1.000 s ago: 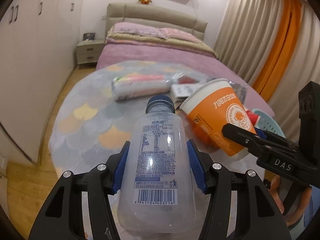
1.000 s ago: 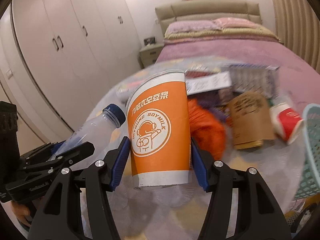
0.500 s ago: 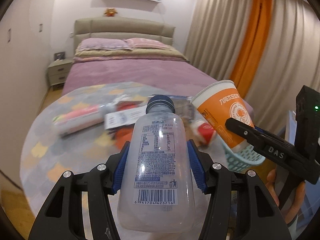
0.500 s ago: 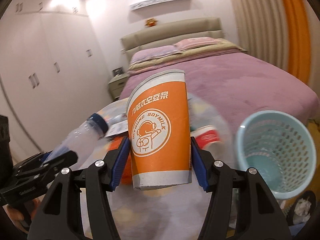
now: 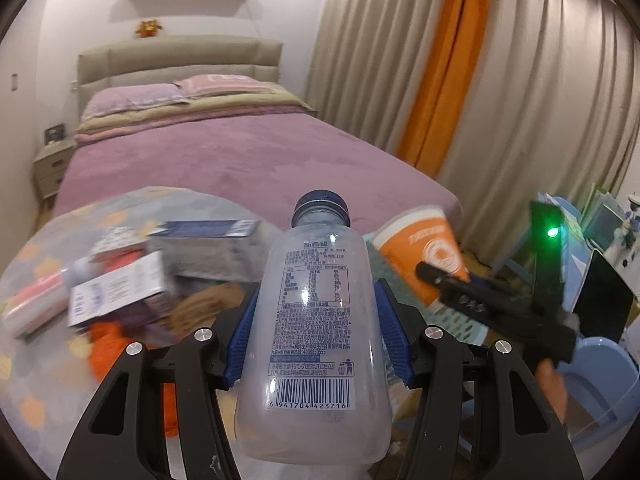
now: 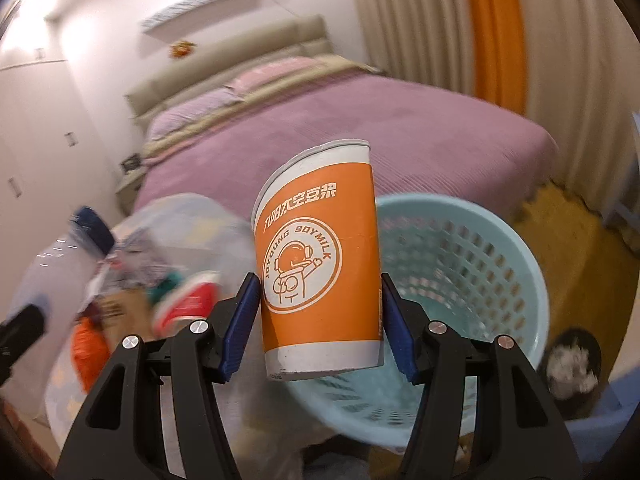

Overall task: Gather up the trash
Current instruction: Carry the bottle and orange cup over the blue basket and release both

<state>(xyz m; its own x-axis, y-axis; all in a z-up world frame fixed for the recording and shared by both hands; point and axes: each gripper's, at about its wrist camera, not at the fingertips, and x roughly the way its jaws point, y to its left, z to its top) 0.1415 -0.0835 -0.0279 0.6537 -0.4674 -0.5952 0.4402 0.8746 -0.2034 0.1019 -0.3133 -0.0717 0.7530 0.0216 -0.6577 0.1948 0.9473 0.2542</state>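
Note:
My left gripper (image 5: pixel 318 332) is shut on a clear plastic bottle (image 5: pixel 316 344) with a dark blue cap, held upright above the round table. My right gripper (image 6: pixel 320 320) is shut on an orange soymilk paper cup (image 6: pixel 320 256), held at the near left rim of a light blue mesh waste basket (image 6: pixel 472 264). In the left wrist view the cup (image 5: pixel 424 252) and the right gripper's black body show at right, with the basket's mesh (image 5: pixel 452 320) under them. The bottle (image 6: pixel 60 256) shows blurred at the left of the right wrist view.
Blurred trash lies on the table: boxes (image 5: pixel 120 292), an orange wrapper (image 5: pixel 108 344), a red and white cup (image 6: pixel 188 304), a brown paper bag (image 6: pixel 124 312). A purple bed (image 5: pixel 224 152) stands behind. Curtains are at right. A dark bin (image 6: pixel 572 360) with white scraps stands beside the basket.
Both grippers have swung to the right with their loads. The cup has moved from above the table to the basket's near rim, and the basket now fills the right wrist view.

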